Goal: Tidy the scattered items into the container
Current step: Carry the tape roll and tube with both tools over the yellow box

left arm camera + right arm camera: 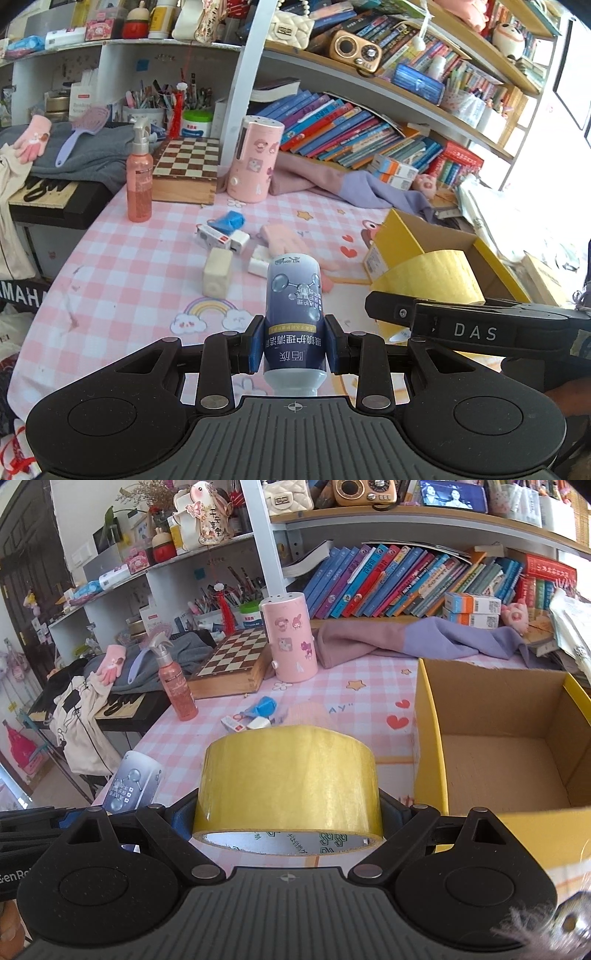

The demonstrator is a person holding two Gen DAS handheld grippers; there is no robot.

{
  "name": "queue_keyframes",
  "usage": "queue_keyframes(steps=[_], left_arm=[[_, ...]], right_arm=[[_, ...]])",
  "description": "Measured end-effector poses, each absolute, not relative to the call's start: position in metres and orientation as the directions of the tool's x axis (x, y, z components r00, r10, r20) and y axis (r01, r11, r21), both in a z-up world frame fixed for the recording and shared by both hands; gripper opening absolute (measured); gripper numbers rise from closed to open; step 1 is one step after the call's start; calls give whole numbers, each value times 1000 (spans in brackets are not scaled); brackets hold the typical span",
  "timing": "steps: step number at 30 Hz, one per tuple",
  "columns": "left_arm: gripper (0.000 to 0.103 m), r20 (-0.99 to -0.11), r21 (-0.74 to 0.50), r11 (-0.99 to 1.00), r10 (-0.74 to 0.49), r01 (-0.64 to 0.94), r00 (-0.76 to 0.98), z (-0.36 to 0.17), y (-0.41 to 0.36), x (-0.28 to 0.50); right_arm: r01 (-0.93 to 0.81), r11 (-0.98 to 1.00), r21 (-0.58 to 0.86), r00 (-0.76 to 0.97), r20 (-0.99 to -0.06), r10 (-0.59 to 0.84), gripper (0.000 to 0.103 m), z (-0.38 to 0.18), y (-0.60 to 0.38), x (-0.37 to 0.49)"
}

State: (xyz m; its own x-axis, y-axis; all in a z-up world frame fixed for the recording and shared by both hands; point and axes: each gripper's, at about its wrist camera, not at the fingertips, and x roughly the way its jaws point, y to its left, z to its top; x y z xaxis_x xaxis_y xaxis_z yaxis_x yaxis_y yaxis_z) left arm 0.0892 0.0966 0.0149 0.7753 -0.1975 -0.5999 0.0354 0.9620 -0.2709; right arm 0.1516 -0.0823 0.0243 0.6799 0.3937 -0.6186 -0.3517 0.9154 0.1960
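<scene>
My left gripper [294,341] is shut on a dark blue bottle [294,310] with a white cap, held above the pink checked tablecloth [129,258]. My right gripper [288,812] is shut on a wide roll of yellow tape [288,786], its jaws spread around the roll; the roll [436,280] shows at right in the left wrist view. The open yellow cardboard box [430,738] stands just right of the tape, brown inside. Scattered on the cloth lie a cream block [218,272], a white adapter [240,242], a small white box [212,236], a blue crumpled piece [227,220] and a pink glove [284,242].
A pink spray bottle [139,184], a chessboard box [184,170] and a pink cylinder [255,162] stand at the back of the table. A purple cloth [406,642] lies before the row of books [406,579]. Shelves crowd the back; a bench [48,199] holds clothes at left.
</scene>
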Motion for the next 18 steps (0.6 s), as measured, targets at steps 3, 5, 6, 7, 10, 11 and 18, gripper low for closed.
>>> queue_keyframes(steps=[3,5,6,7,10,11,18], left_arm=[[31,-596,-272,961,-213,56,774,16,94,78],[31,-594,-272,960,-224,69,773,16,92,72],[31,-593,-272,959,-228,74,772,17,91,69],[31,-593,-273,959,-234,81,771,17,90,67],[31,-594,-279,955,-254,101,764,16,87,58],[31,-594,-281,954,-261,108,761,16,86,56],[31,-587,-280,945,-309,171,748,15,72,39]], right_arm=[[-341,920,196,684,-620,385,91,24,-85,137],[-334,922,196,687,-620,380,91,24,-87,128],[-329,924,196,689,-620,377,91,24,-88,123],[-323,926,197,691,-619,373,91,24,-90,119],[-299,934,197,702,-617,355,91,24,-95,105],[-291,936,196,706,-617,349,91,24,-97,101],[-229,953,199,726,-617,303,91,23,-113,71]])
